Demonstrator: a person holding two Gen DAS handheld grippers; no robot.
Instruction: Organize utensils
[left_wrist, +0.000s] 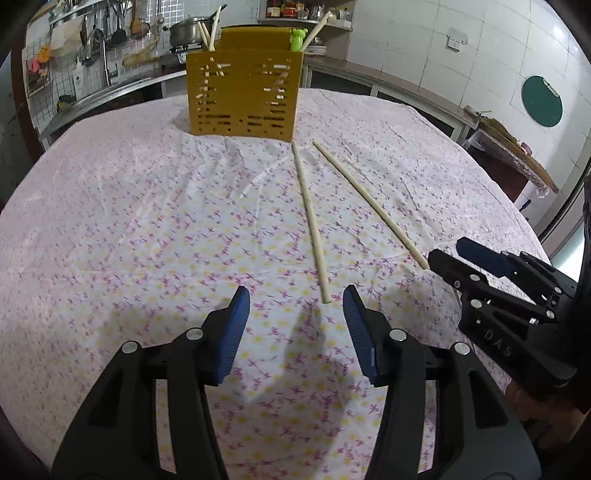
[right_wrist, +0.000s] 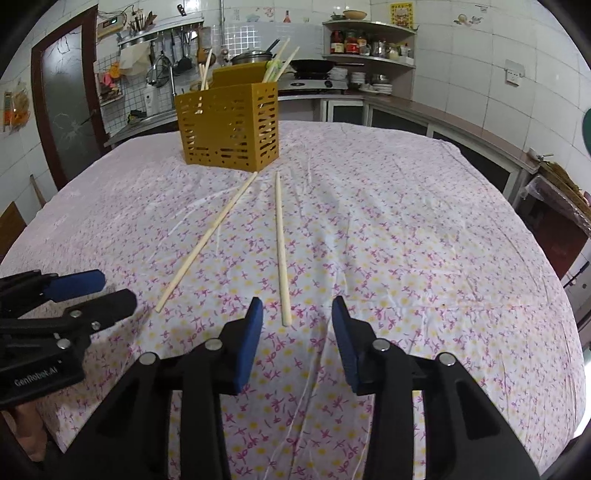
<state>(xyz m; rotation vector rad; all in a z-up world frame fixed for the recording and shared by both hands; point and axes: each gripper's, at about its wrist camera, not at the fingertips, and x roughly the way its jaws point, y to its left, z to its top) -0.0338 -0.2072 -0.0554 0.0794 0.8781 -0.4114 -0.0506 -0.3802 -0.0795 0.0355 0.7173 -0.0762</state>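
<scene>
Lying apart on the floral tablecloth, before the yellow utensil holder, are the left chopstick and right chopstick. Left gripper and right gripper are hovering agape, gripping nothing.

Both wrist views look down across one tablecloth together.

Chopsticks half hidden inside holder

Two loose chopsticks lie on the worktop; one yellow slotted utensil holder stands there; two tools are in view.
</scene>
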